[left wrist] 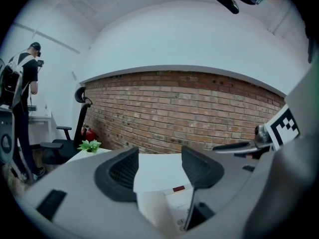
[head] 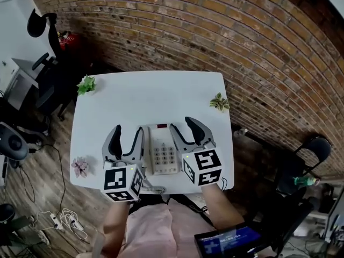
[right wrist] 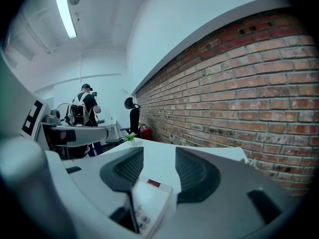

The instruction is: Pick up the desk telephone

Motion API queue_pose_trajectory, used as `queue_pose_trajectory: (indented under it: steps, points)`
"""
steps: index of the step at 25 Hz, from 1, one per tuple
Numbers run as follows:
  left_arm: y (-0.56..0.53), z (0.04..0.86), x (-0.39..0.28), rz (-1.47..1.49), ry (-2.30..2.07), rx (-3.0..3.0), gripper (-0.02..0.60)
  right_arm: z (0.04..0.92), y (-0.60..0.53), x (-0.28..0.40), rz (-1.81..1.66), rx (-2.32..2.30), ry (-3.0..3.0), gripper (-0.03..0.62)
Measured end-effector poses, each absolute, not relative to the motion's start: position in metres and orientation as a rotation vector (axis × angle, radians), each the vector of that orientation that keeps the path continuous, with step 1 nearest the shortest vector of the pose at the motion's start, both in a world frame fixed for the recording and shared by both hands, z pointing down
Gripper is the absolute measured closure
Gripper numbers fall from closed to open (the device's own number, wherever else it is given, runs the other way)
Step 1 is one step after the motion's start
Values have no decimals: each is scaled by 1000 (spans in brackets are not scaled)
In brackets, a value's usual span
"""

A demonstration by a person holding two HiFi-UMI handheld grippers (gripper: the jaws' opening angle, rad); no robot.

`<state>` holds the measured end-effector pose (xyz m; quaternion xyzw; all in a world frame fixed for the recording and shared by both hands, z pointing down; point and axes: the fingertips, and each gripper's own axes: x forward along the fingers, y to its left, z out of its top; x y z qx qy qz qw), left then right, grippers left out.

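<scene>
The desk telephone [head: 163, 150] is pale grey with a keypad and a small red window at its top. It lies flat near the front edge of the white table [head: 150, 95]. Its coiled cord [head: 152, 190] trails off the front. My left gripper [head: 129, 130] is open at the phone's left side, its right finger over that edge. My right gripper [head: 181, 124] is open at the phone's right side, its left finger over that edge. In the left gripper view the phone [left wrist: 167, 203] shows low between the pads of the left gripper [left wrist: 159, 156]. The right gripper view shows the phone [right wrist: 152, 195] low between the pads of the right gripper [right wrist: 159, 156].
Small potted plants stand at the table's far left [head: 86, 84], far right [head: 219, 102] and near left edge [head: 80, 166]. A brick wall [head: 215, 31] runs behind. Office chairs [head: 45, 52] stand at the left, another chair [head: 317, 147] at the right. A person [right wrist: 85, 108] stands far off.
</scene>
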<state>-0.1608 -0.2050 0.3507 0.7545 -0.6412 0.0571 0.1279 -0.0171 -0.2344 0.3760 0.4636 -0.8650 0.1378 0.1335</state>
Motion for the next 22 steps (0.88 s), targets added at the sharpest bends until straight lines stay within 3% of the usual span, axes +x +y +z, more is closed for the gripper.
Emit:
queue_pose_trajectory:
  steps: [16,22]
  points:
    - [-226,494,-162,299,-1511,2007,268,499,-239,-39,685,1242,-2302,334]
    - [-229,516,-158,182,-1369,1960,209,523,-235,-43,748,1225,-2267,320]
